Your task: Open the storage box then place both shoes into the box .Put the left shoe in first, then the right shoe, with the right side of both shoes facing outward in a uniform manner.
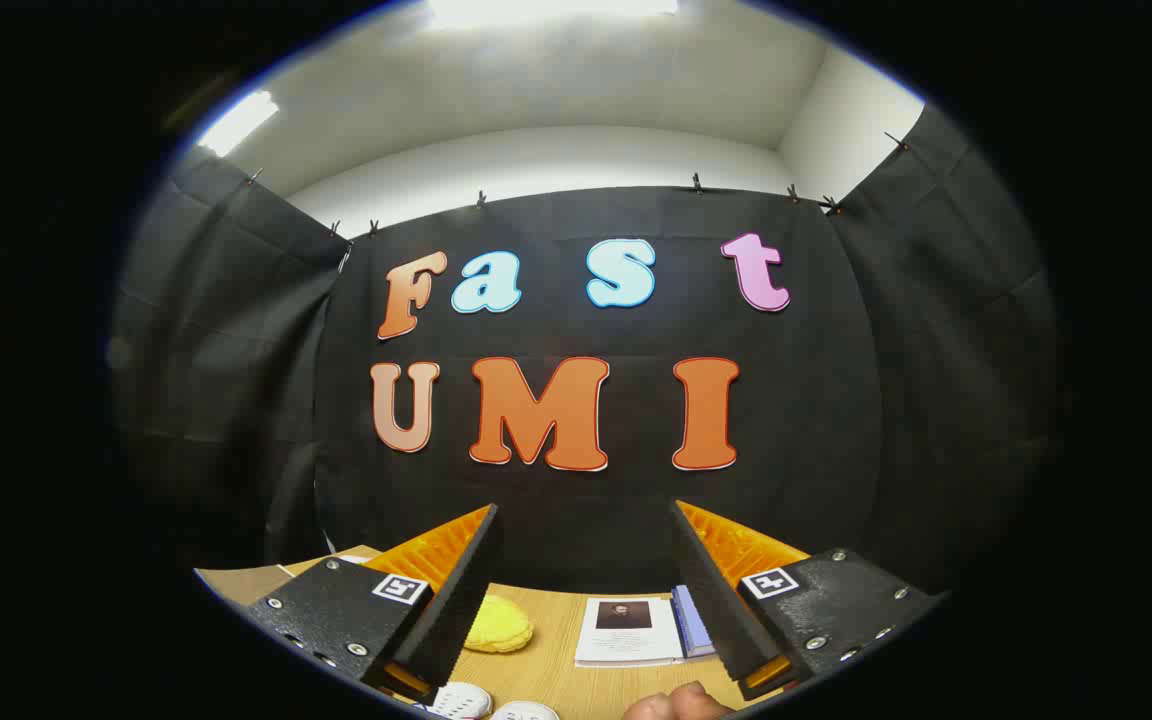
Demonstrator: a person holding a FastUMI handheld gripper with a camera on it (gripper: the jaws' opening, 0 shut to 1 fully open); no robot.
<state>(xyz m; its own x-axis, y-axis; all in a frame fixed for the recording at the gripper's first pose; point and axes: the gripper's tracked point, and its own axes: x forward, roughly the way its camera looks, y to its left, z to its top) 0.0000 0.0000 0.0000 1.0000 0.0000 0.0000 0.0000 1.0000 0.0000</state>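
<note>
My gripper [584, 540] is held high above the wooden table [556, 670], its two fingers wide apart with nothing between them, pointing at the booth's back wall. Far below, near the fingers' bases, the white toes of two shoes [461, 700] [526, 712] peek into view side by side on the table. The rest of each shoe is hidden.
A yellow soft pad [499, 625] lies on the table by the left finger. A white booklet [628, 630] with a bluish notebook [693, 620] beside it lies toward the right finger. A person's hand [676, 705] shows at the table's near edge.
</note>
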